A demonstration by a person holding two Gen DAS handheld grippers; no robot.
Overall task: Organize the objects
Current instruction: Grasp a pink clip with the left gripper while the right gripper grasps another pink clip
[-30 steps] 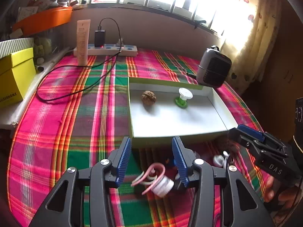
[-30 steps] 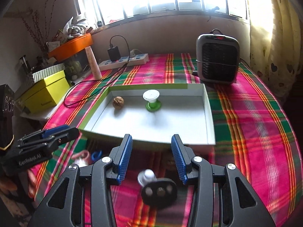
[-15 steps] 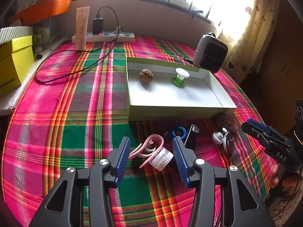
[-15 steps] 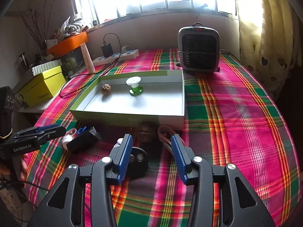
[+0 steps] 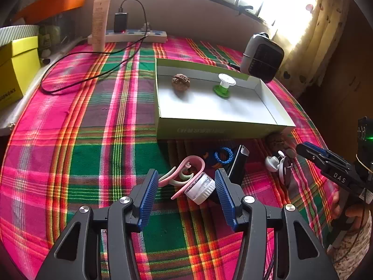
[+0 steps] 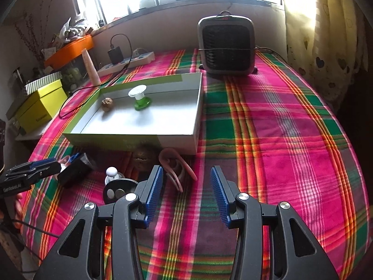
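From the left wrist, the left gripper point(image 5: 184, 190) is hanging with fingers apart, having just been widening, around a white-capped jar point(image 5: 200, 187) partly hiding a pink clip point(image 5: 186, 172) on the table point(image 5: 70, 128). From the right wrist, the right gripper point(image 6: 184, 191) is hovering, fingers apart and empty, above another pink clip point(image 6: 177, 165), its near end hidden behind one finger, beside the shallow box point(image 6: 130, 140).

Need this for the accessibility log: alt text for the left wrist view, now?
The open left gripper, jaws just widened, frames a small white-capped jar and a pink clip on a plaid tablecloth. Beyond, a shallow box holds a walnut and a green-and-white spool.
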